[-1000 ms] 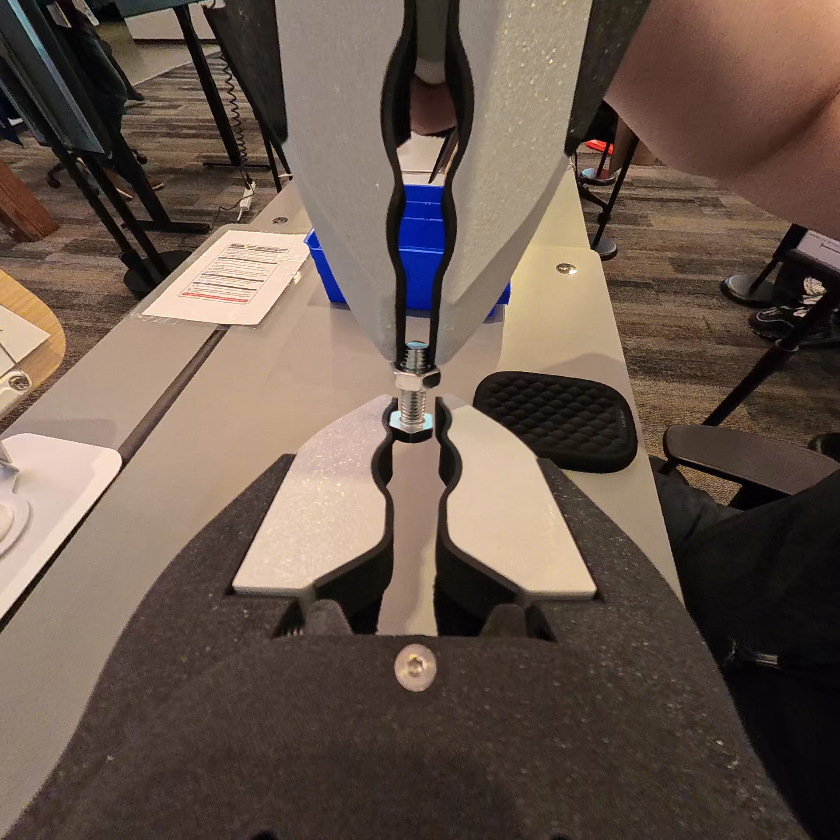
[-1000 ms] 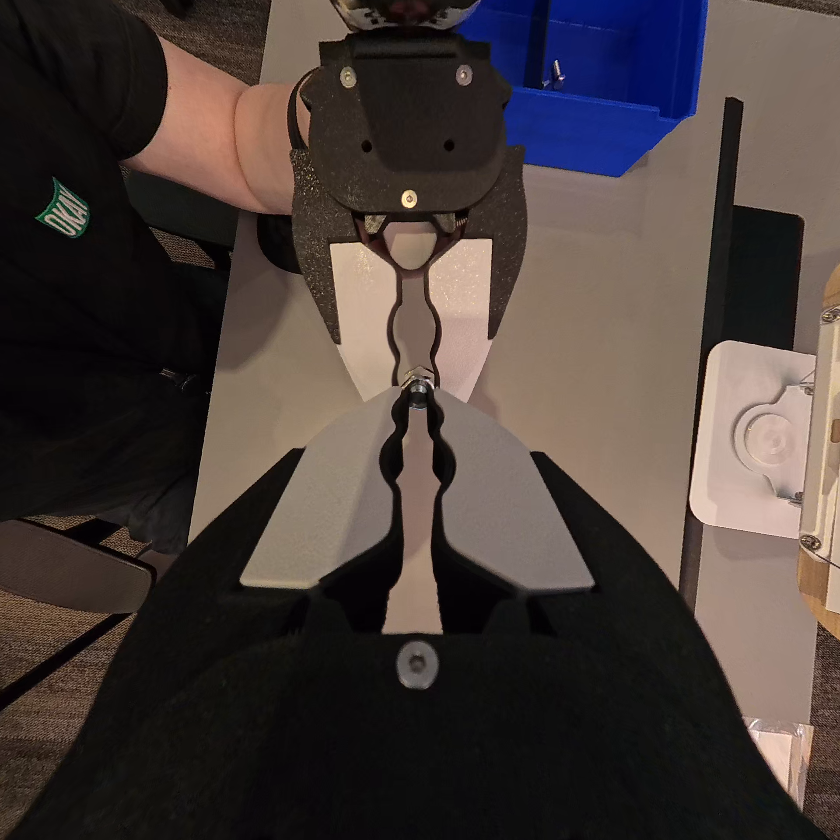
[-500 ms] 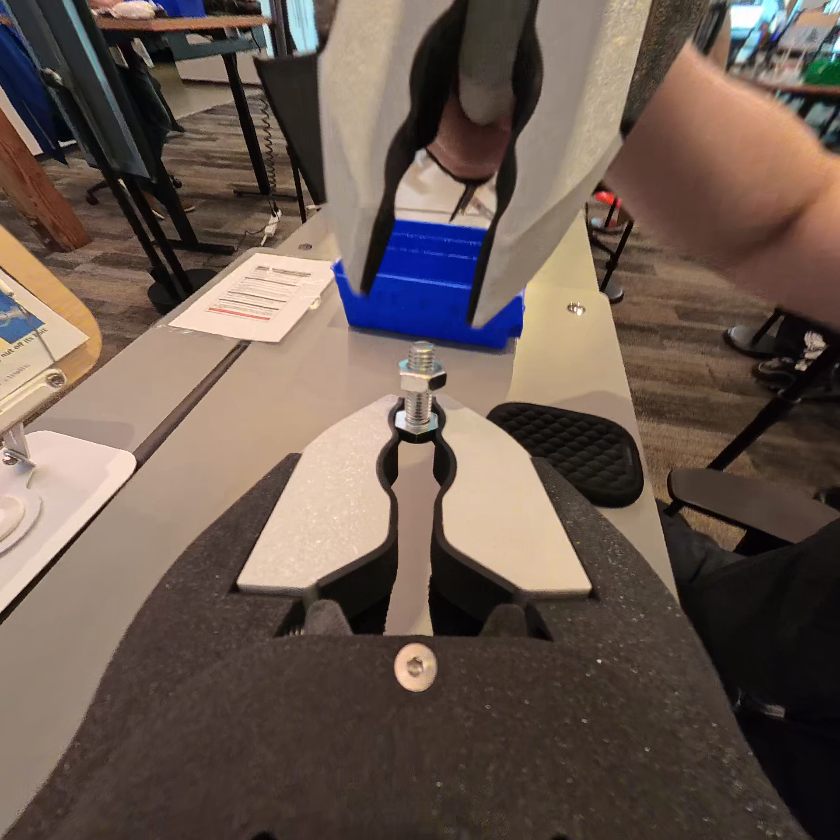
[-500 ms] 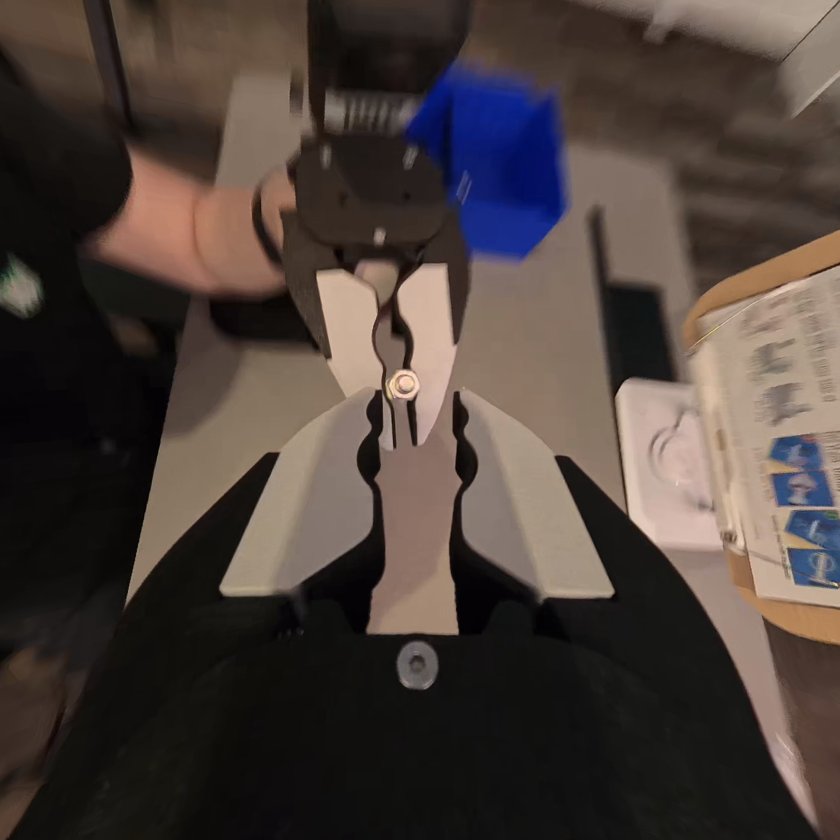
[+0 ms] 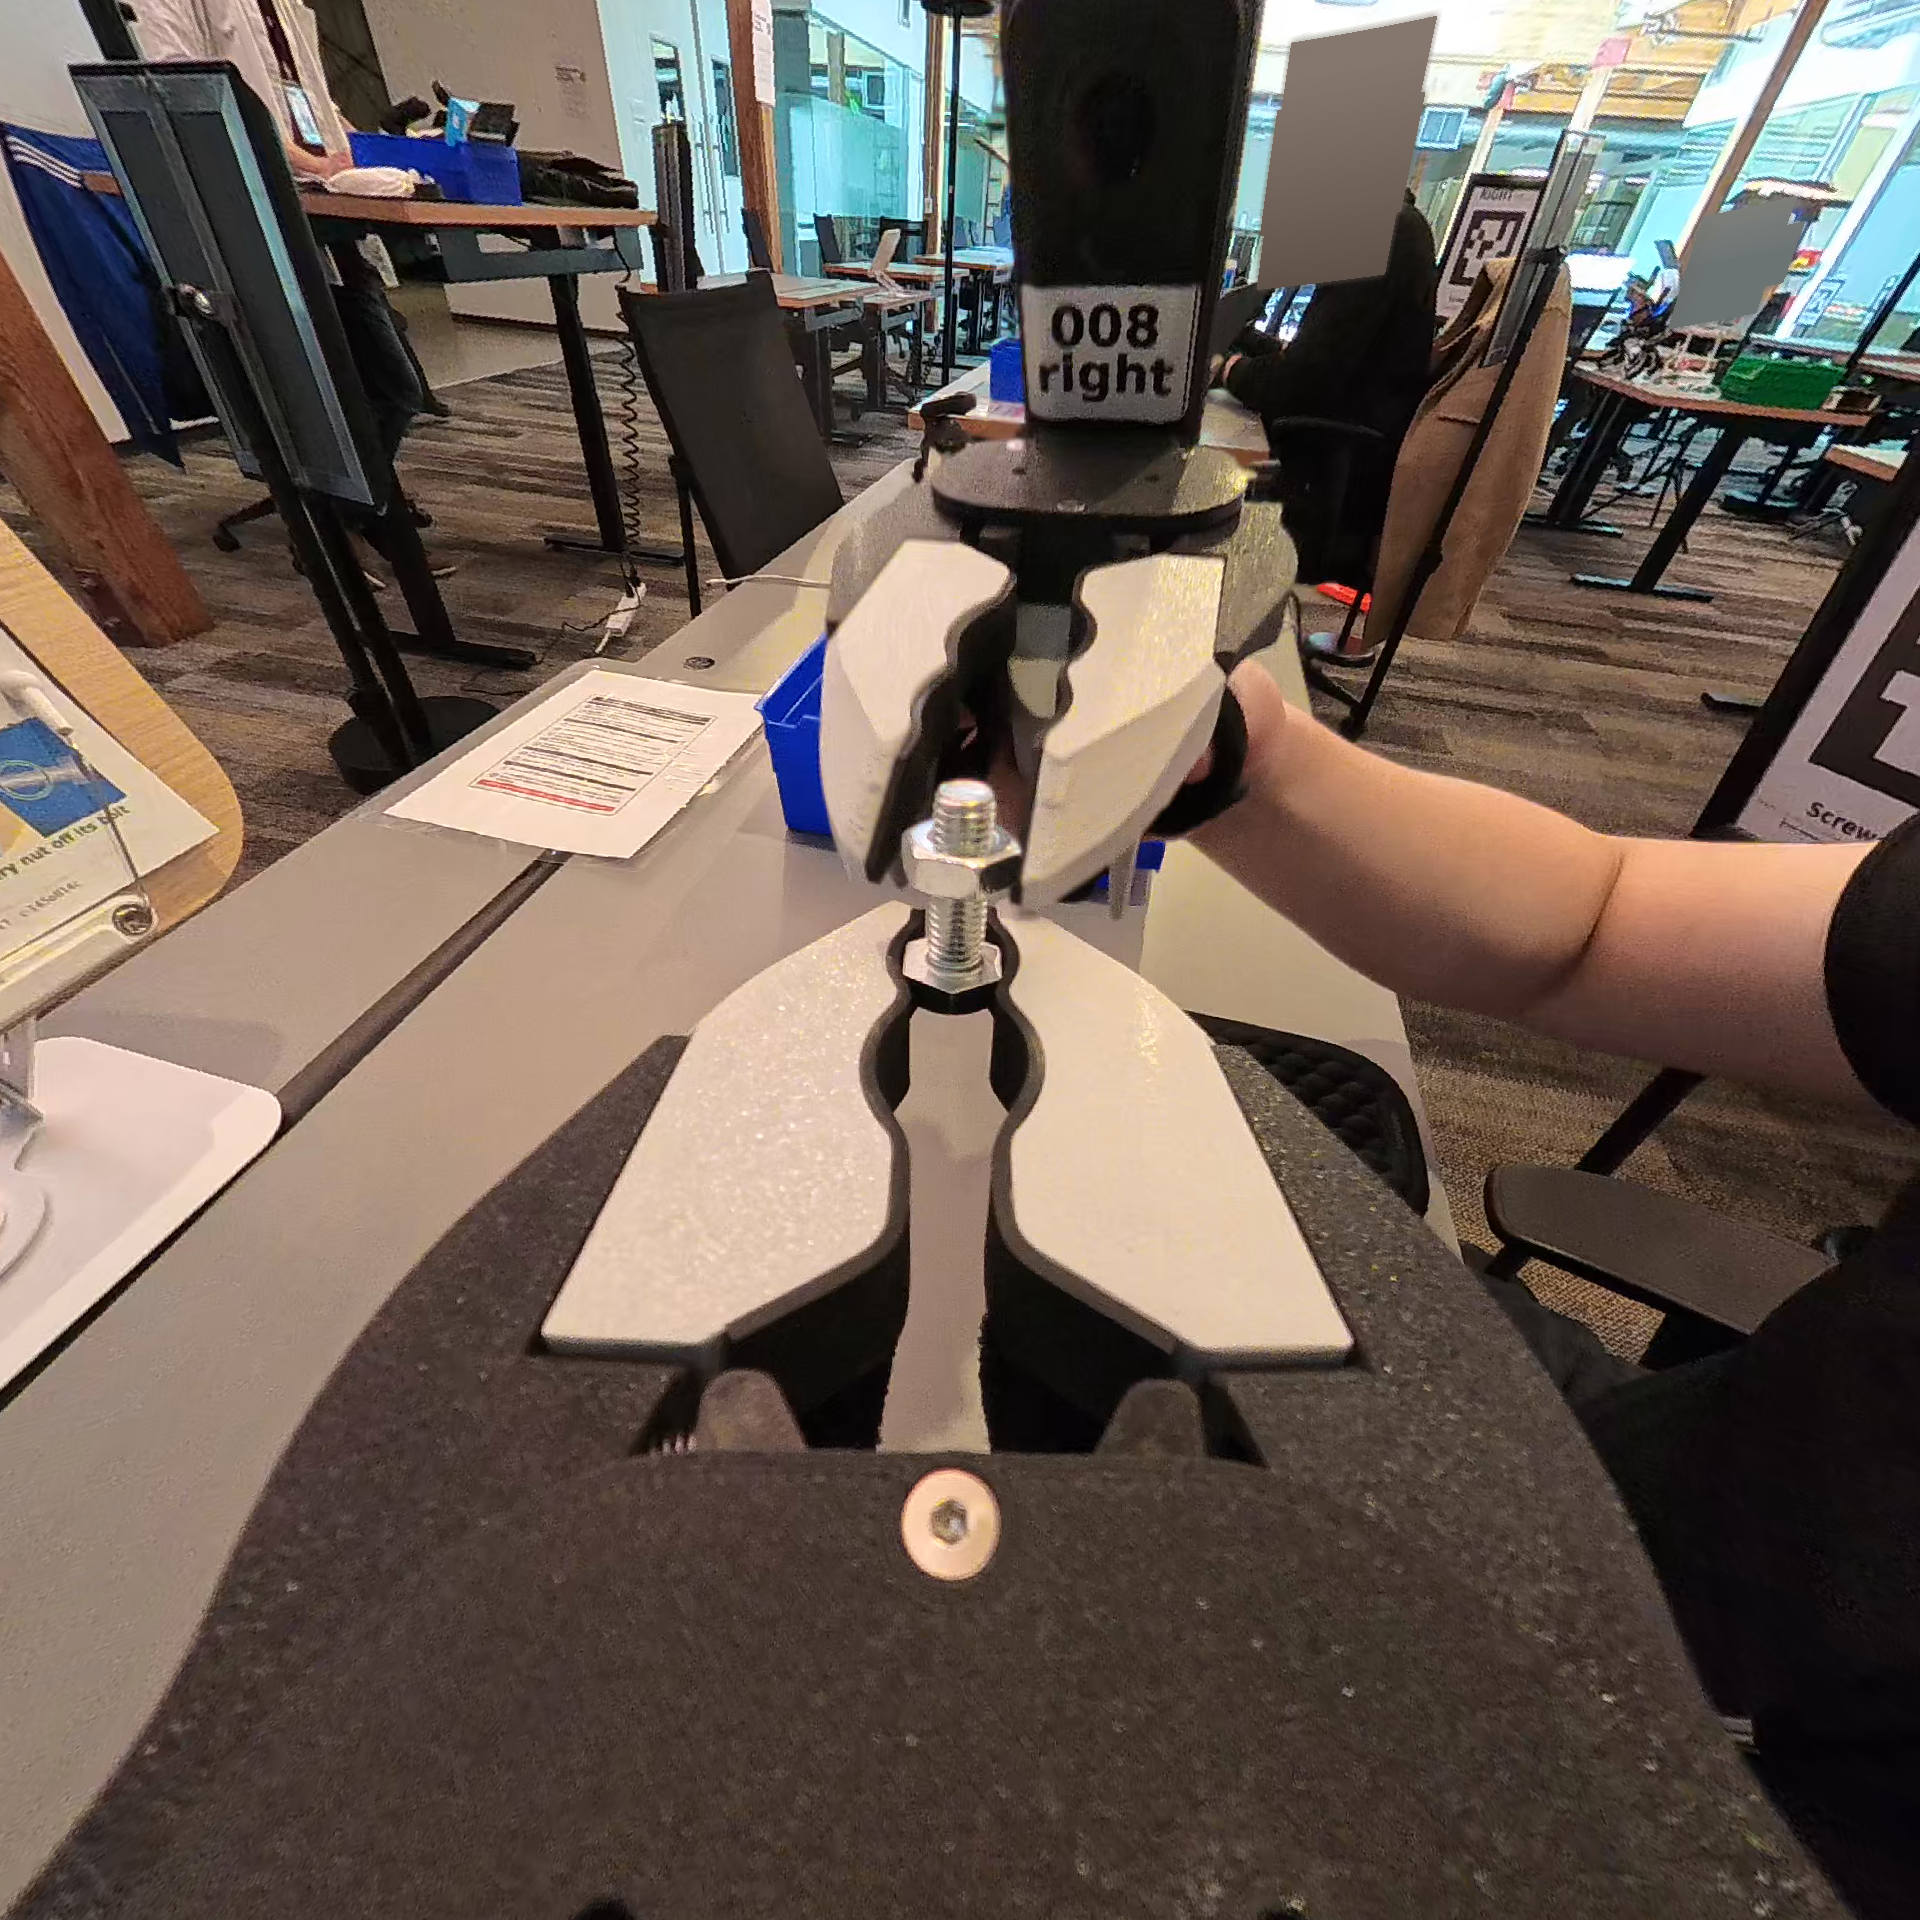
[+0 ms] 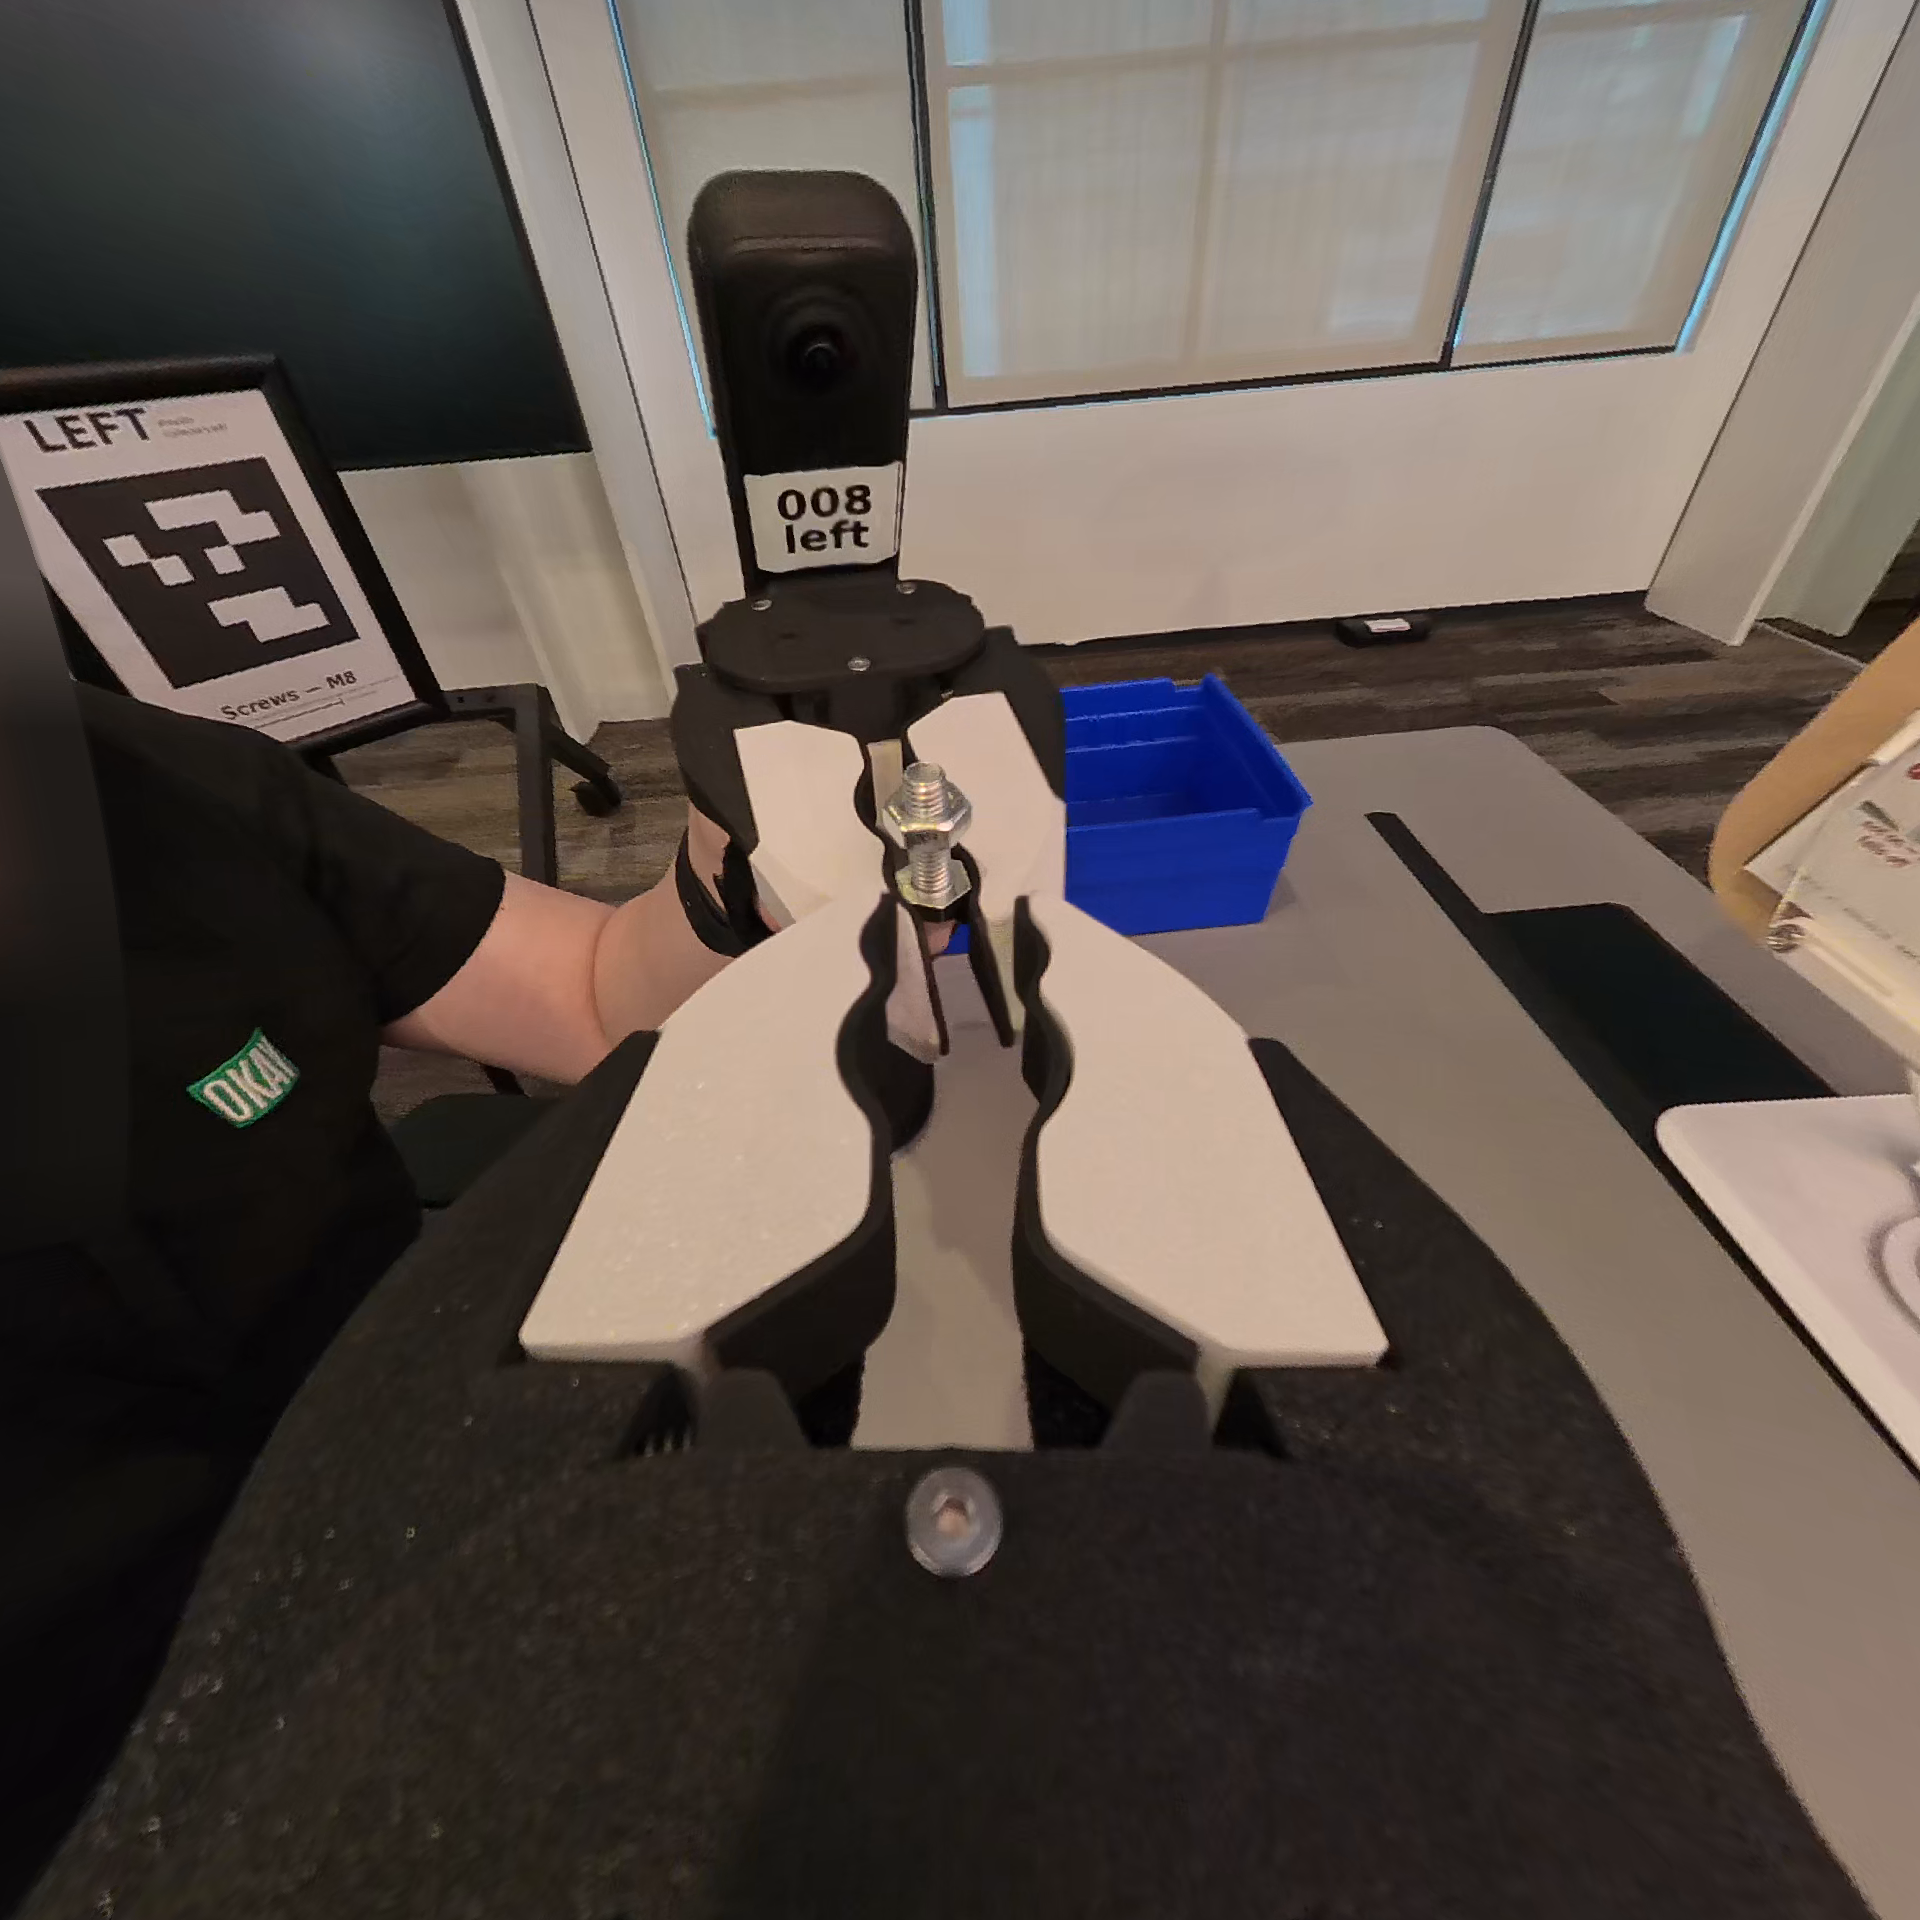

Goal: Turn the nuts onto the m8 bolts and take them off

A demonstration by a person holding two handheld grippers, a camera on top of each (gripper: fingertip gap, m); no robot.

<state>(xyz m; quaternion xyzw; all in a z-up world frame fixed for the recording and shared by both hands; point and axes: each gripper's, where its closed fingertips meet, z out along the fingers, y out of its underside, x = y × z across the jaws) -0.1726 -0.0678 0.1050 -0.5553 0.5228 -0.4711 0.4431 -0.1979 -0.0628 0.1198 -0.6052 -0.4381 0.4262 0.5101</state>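
A silver M8 bolt (image 5: 958,925) stands upright, thread up, with its head clamped between the tips of my left gripper (image 5: 951,971), which is shut on it. A hex nut (image 5: 961,857) sits partway down the thread, a few turns below the tip. My right gripper (image 6: 951,925) faces the left one and is open and empty. Its fingertips stand either side of the bolt, close to the nut (image 6: 923,821) and level with the bolt head (image 6: 935,888). In the left wrist view the right gripper's fingers (image 5: 1122,727) flank the nut from behind.
A blue bin (image 6: 1174,842) stands on the grey table (image 5: 468,1060) behind the grippers. A laminated sheet (image 5: 592,764) lies at the left, a black pad (image 5: 1340,1101) at the right, a white base plate (image 5: 114,1174) at the near left. The person's forearm (image 5: 1455,894) reaches in from the right.
My right gripper let go of the nut, opened, lifted away and swung from pointing down to level, its tips back beside the nut. The left gripper kept hold of the bolt.
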